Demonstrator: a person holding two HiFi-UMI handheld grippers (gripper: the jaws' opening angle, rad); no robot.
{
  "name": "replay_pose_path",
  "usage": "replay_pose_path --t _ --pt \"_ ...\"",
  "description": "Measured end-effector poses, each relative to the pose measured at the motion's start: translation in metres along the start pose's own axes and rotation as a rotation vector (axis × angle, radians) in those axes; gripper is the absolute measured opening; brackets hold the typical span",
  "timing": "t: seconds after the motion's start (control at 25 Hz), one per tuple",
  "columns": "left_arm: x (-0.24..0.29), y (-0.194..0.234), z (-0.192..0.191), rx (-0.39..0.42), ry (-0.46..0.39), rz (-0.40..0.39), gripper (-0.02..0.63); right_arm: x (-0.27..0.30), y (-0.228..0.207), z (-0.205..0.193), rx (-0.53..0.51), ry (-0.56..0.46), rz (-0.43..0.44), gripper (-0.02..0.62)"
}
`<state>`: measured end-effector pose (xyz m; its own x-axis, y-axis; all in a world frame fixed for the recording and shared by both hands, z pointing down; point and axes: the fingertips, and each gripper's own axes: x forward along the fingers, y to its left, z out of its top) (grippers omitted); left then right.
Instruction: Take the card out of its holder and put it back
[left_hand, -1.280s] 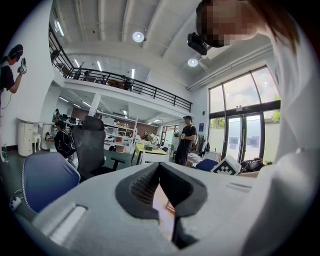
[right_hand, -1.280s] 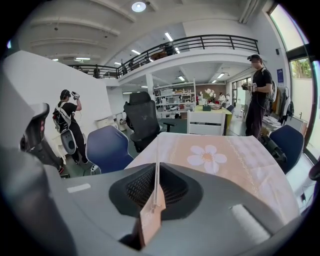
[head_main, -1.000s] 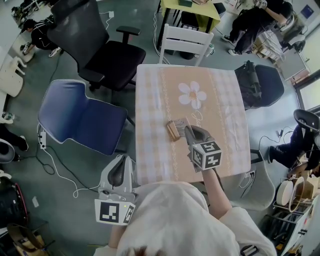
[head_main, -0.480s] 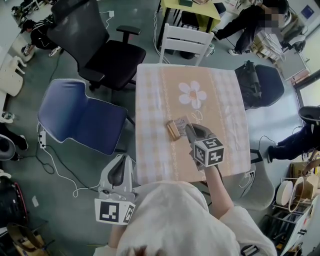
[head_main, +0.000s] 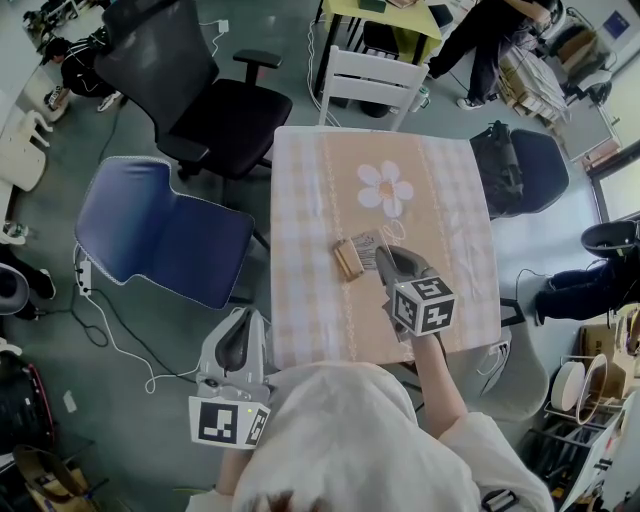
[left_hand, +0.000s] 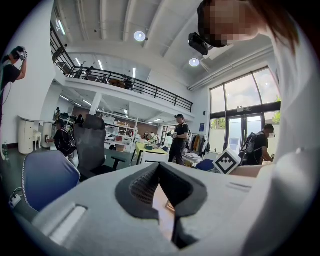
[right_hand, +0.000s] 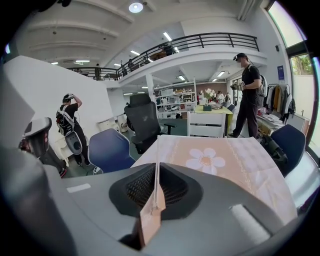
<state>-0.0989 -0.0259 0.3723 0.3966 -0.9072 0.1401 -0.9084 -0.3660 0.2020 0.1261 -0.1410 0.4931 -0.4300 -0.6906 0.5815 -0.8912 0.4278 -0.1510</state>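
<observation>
A small wooden card holder (head_main: 347, 261) lies on the table (head_main: 310, 190), which wears a checked cloth with a flower print. Just right of the holder is a pale card (head_main: 367, 244). My right gripper (head_main: 388, 262) is shut on that card. In the right gripper view the card (right_hand: 150, 220) stands edge-on between the pads of my right gripper (right_hand: 156, 167). I cannot tell whether the card still touches the holder. My left gripper (head_main: 237, 340) hangs low, off the table's near left corner. In its own view my left gripper (left_hand: 159, 167) has its jaws together on nothing.
A blue chair (head_main: 165, 230) stands left of the table and a black office chair (head_main: 215, 100) behind it. A white chair (head_main: 370, 85) is at the far edge. A dark bag (head_main: 498, 165) rests on a chair at the right. People stand farther off.
My right gripper has shifted slightly to the right and toward me with the card. The left gripper has not moved.
</observation>
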Motion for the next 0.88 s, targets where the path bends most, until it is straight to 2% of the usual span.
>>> replay_pose_path --t 0.12,0.88 --pt "0.001 0.0 -0.001 -0.002 0.002 -0.001 0.0 0.0 0.001 0.0 0.007 -0.011 0.007 0.018" --pt "-0.001 0.002 0.0 -0.014 0.0 0.011 0.0 0.013 0.007 -0.012 -0.012 0.08 0.02 0.018"
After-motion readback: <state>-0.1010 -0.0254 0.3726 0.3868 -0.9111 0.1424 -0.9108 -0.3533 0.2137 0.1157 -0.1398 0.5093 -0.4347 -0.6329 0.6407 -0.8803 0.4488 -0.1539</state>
